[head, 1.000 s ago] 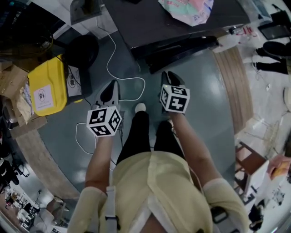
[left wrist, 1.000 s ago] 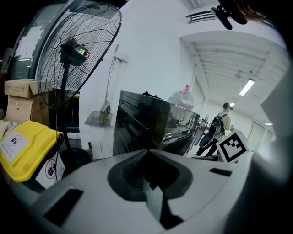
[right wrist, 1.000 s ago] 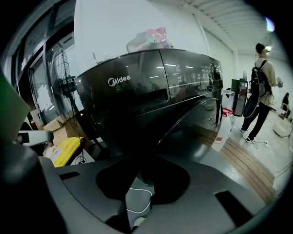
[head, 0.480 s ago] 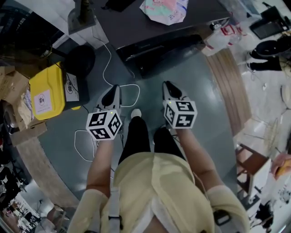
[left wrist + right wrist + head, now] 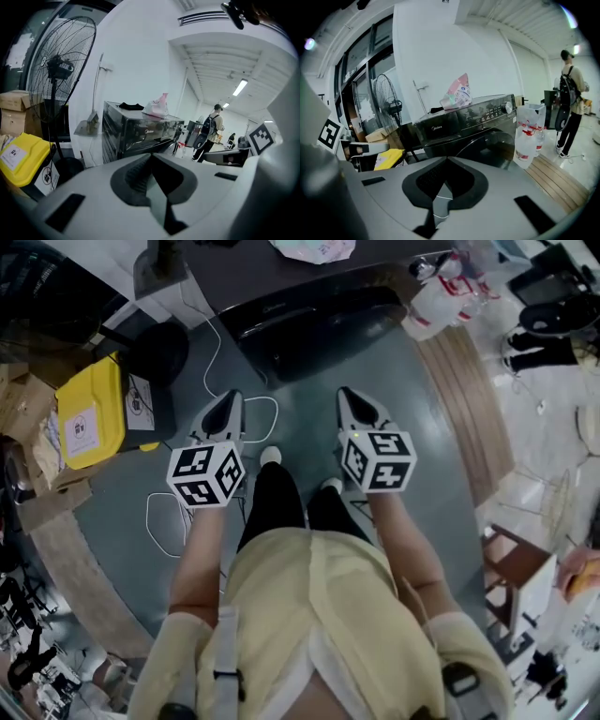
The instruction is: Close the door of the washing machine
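The black front-loading washing machine (image 5: 309,320) stands in front of me, also seen in the left gripper view (image 5: 140,133) and the right gripper view (image 5: 468,124). Its round dark door (image 5: 490,147) appears to lie against the machine's front. Both grippers hang in the air short of the machine, side by side above my legs, touching nothing. In the head view the left gripper (image 5: 228,404) is on the left and the right gripper (image 5: 350,399) on the right. The left gripper (image 5: 151,157) has its jaws together and holds nothing. So does the right gripper (image 5: 446,161).
A yellow box (image 5: 89,413) and a standing fan (image 5: 58,70) are left of the machine, with a white cable (image 5: 225,362) on the floor. A pink bag (image 5: 457,96) lies on the machine. A bag of bottles (image 5: 527,136) and wooden boards (image 5: 469,399) are right. A person with a backpack (image 5: 569,103) stands farther off.
Both grippers have risen and drawn back from the machine. The right gripper's two tips, slightly apart a second ago, have come together. The machine's front now looks flush and dark.
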Tool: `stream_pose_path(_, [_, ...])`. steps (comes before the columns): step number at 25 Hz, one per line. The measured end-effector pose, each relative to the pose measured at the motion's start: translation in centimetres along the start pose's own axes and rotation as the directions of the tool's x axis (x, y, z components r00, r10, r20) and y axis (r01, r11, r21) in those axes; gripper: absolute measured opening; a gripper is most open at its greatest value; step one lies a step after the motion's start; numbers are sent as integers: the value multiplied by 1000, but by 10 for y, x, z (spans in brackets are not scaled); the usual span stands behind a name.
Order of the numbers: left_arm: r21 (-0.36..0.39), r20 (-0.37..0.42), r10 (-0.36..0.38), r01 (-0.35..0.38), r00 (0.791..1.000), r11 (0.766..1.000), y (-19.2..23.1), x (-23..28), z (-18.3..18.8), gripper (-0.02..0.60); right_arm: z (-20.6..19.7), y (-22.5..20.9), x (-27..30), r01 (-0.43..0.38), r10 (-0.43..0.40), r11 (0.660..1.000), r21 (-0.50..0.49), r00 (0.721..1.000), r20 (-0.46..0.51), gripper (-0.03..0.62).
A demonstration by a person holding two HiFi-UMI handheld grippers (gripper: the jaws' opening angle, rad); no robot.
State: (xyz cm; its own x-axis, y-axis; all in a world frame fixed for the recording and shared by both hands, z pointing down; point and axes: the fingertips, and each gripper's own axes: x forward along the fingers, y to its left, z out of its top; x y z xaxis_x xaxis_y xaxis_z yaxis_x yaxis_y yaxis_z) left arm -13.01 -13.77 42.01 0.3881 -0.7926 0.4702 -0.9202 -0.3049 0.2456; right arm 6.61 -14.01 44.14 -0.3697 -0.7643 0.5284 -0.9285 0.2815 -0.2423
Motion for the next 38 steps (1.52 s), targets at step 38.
stream_pose_path(38, [23, -24, -24, 25, 999, 999, -31, 5, 0, 9, 3, -16, -14, 4, -4, 1000, 10, 1000, 0, 5])
